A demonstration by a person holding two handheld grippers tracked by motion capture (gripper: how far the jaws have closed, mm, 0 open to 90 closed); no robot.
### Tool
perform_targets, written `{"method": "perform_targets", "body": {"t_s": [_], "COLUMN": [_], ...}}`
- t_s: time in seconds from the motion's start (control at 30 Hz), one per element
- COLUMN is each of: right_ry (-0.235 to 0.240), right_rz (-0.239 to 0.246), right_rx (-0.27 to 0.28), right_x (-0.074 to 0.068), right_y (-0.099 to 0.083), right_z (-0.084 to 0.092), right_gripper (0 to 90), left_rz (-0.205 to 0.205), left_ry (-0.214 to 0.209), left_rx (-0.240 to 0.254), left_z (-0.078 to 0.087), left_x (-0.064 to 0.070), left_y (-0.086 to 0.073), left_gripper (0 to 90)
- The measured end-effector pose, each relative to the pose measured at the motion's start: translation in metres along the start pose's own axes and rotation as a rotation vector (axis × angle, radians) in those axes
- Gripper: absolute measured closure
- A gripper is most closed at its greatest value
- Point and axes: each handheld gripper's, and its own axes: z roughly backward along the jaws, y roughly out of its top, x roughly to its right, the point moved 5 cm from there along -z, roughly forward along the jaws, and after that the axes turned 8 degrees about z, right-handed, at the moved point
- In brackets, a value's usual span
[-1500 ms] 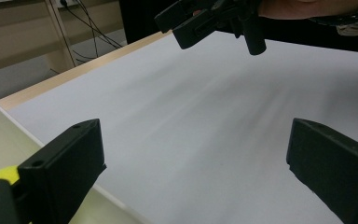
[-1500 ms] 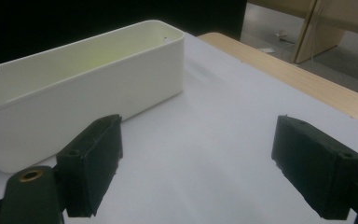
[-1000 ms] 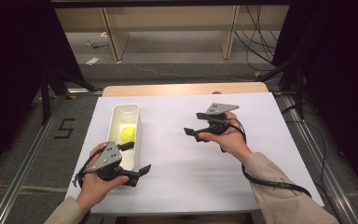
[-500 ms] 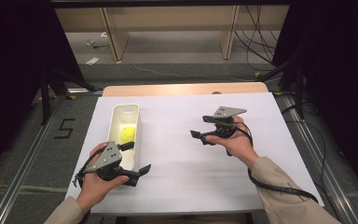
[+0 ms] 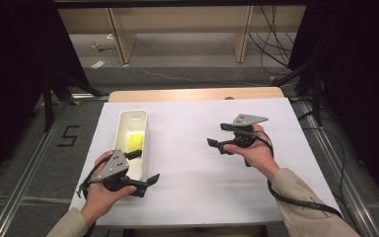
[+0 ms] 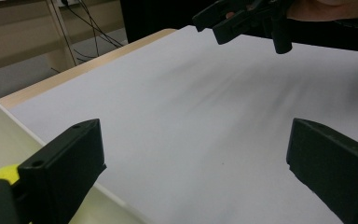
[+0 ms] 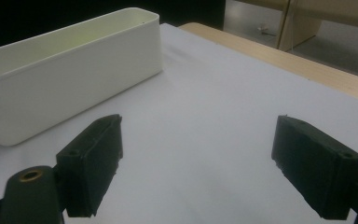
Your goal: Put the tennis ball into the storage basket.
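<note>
A: Where does the yellow ball (image 5: pixel 135 142) lie from us?

B: It sits inside the white bin (image 5: pixel 123 129), about halfway along it, at the left of the counter (image 5: pixel 217 187). Our left hand-held gripper (image 5: pixel 145 168) is just beside the bin's near end, one jaw over its rim, so the ball is a short way ahead of it. In the left gripper view we catch a sliver of yellow at that jaw.

A: And the right hand-held gripper (image 5: pixel 216 136)?

B: Well apart, out over the middle of the white sheet, jaws pointing left toward the bin's side wall. The left hand is clearly the nearer one.

A: Are the jaws holding anything?

B: No. Both pairs stand spread with only bare sheet between them, so both are released.

A: How does the bin run?

B: Its long axis goes away from us, narrow and deep, so we judge any reach should come from above, along that length.

A: Materials?

B: The bin looks like smooth, rigid plastic with rounded corners; the ball is round and matte; the sheet is flat and plain over a wooden top.
</note>
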Motion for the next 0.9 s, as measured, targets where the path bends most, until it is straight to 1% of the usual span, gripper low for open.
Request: {"method": "perform_targets", "body": {"t_s": [0.4,0.9], "right_ry": [-0.017,-0.034], "right_rz": [-0.012,-0.016], "right_rx": [0.0,0.013], "right_x": [0.002,0.004], "right_y": [-0.008,-0.012], "right_z": [0.012,0.023], "right_gripper": [17.2,17.2], "left_rz": [0.0,0.005], "left_ry": [0.001,0.0], "left_rx": [-0.001,0.0], "left_z": [0.0,0.0], "left_x": [0.0,0.001], "left_y": [0.0,0.0], "left_gripper": [3.7,3.7]}}
